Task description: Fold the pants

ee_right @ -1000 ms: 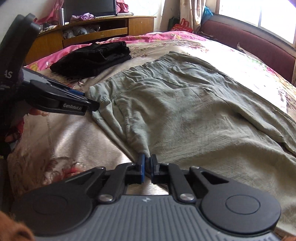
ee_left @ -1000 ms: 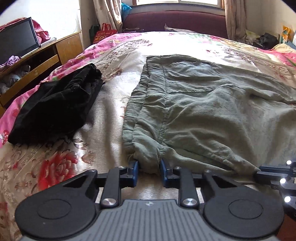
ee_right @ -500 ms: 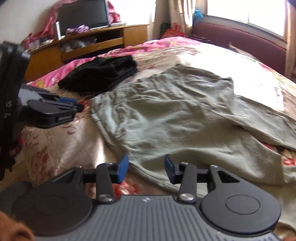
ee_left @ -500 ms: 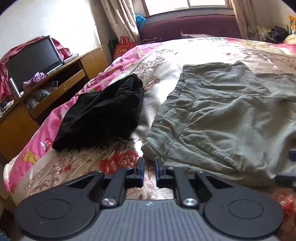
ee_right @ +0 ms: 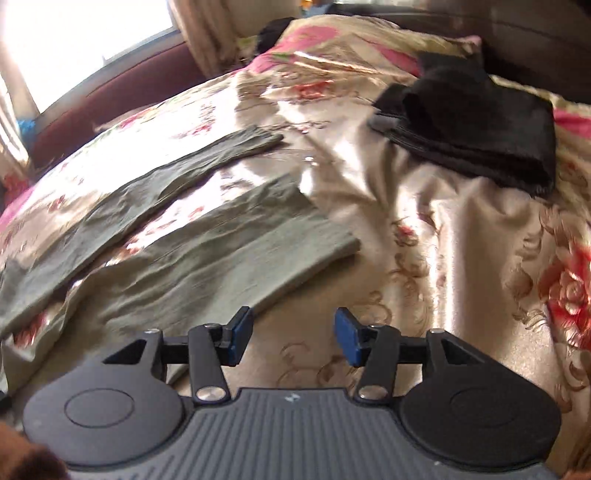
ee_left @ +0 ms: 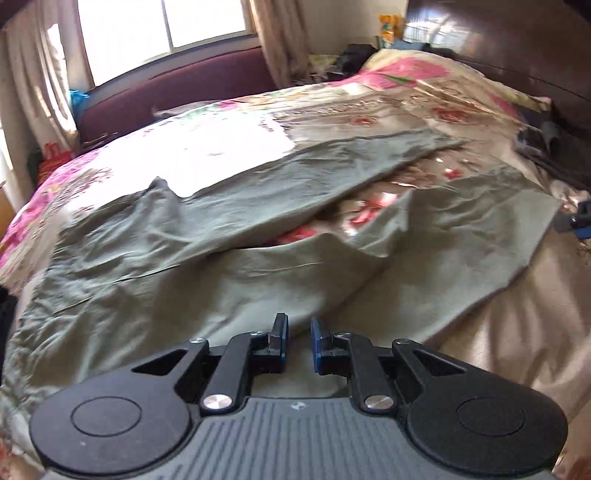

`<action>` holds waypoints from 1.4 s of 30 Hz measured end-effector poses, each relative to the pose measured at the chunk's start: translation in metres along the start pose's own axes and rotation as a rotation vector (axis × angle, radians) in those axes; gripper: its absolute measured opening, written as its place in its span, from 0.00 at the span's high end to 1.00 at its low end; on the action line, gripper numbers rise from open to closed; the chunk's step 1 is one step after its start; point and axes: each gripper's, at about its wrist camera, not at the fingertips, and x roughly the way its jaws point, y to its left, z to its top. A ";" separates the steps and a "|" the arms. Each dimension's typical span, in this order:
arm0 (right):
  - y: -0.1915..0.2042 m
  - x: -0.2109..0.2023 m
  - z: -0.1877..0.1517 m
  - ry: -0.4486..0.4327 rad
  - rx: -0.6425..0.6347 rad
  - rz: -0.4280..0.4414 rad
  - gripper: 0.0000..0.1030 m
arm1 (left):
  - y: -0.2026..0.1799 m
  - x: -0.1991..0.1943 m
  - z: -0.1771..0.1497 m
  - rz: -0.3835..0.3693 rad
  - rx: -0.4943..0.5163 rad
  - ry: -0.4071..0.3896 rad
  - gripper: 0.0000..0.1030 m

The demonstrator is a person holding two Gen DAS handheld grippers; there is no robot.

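- A bed (ee_left: 498, 350) with a floral satin cover fills both views; a maroon headboard-like rail (ee_left: 177, 88) and a bright window (ee_left: 162, 26) stand behind it.
- The green pants (ee_left: 192, 273) lie spread flat on the cover, legs apart in a V with floral fabric showing between them.
- In the left view the near leg runs to the right, its hem close to a bit of the other gripper at the frame edge.
- The left gripper (ee_left: 298, 341) sits low over the pants' near edge, fingers narrowly parted, nothing pinched between the blue pads (ee_left: 316, 343).
- The right gripper (ee_right: 293, 339) is spread wide and holds nothing, over bare cover just beside the near leg's lower edge.
- A folded black garment (ee_right: 476, 129) lies on the bed, well apart from the pants (ee_right: 207, 254).
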 end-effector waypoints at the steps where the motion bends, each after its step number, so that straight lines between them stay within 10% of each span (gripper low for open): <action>1: -0.008 0.006 0.006 0.002 0.047 0.017 0.50 | -0.014 0.008 0.005 -0.020 0.026 0.008 0.71; 7: -0.017 0.031 0.023 -0.041 0.164 0.103 0.47 | -0.054 0.028 0.023 -0.066 0.098 0.012 0.71; 10: -0.014 0.039 0.028 -0.030 0.159 0.096 0.98 | -0.056 0.031 0.025 -0.070 0.077 0.020 0.70; 24: -0.061 -0.010 0.008 0.024 0.058 -0.091 0.92 | -0.101 0.020 0.023 -0.126 0.185 -0.006 0.66; 35: -0.018 -0.045 0.020 -0.191 -0.250 -0.346 0.76 | 0.011 0.008 0.039 0.050 0.114 -0.036 0.58; 42: 0.105 0.023 0.058 -0.094 -0.624 0.065 0.60 | 0.120 0.038 0.068 0.174 0.123 -0.063 0.45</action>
